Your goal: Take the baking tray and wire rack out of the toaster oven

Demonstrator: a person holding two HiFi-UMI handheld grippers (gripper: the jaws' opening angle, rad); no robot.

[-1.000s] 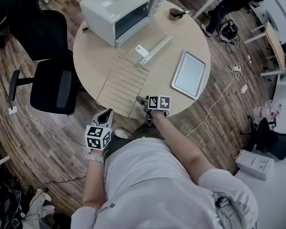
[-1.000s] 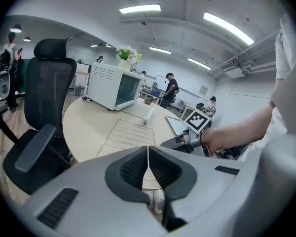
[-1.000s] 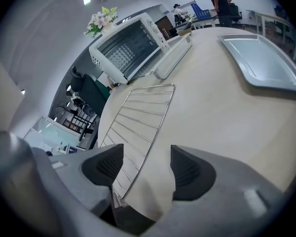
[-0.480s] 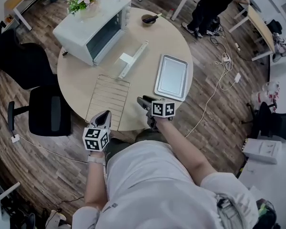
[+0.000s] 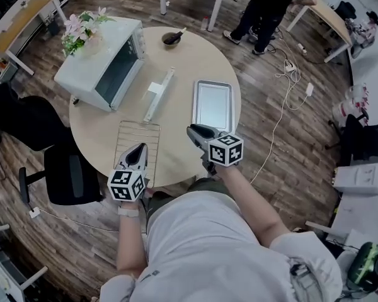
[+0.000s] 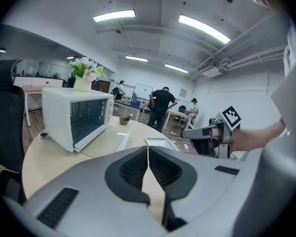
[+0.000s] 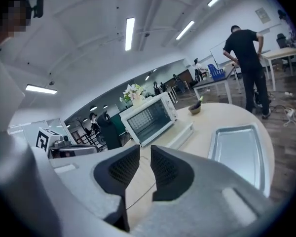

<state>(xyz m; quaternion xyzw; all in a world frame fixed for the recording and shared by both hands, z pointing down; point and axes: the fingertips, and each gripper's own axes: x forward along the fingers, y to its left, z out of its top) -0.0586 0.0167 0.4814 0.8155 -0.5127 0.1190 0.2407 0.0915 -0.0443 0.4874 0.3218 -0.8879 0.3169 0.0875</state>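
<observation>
The wire rack point(image 5: 136, 146) lies flat on the round table point(image 5: 176, 61), near its front edge. To its right lies the empty baking tray point(image 5: 212, 104) point(image 7: 237, 152) point(image 6: 158, 142). The white toaster oven point(image 5: 101, 61) point(image 6: 74, 120) point(image 7: 148, 117) stands at the back left with its door point(image 5: 159, 93) folded down. My left gripper point(image 5: 140, 147) point(image 6: 148, 149) hangs shut and empty above the rack's near end. My right gripper point(image 5: 192, 129) point(image 7: 145, 152) hovers over the tray's near left corner. Its jaws are closing, with a narrow gap and nothing between them.
A vase of flowers point(image 5: 82, 29) stands on the oven and a small bowl point(image 5: 172, 38) sits at the table's far edge. A black office chair point(image 5: 66, 178) stands left of the table. A person point(image 5: 271, 2) stands beyond it, cables trail over the floor point(image 5: 283, 87).
Both grippers have lifted away from the table's front edge. The right one has left the rack's corner and its jaws have narrowed. Rack and tray lie where they were.
</observation>
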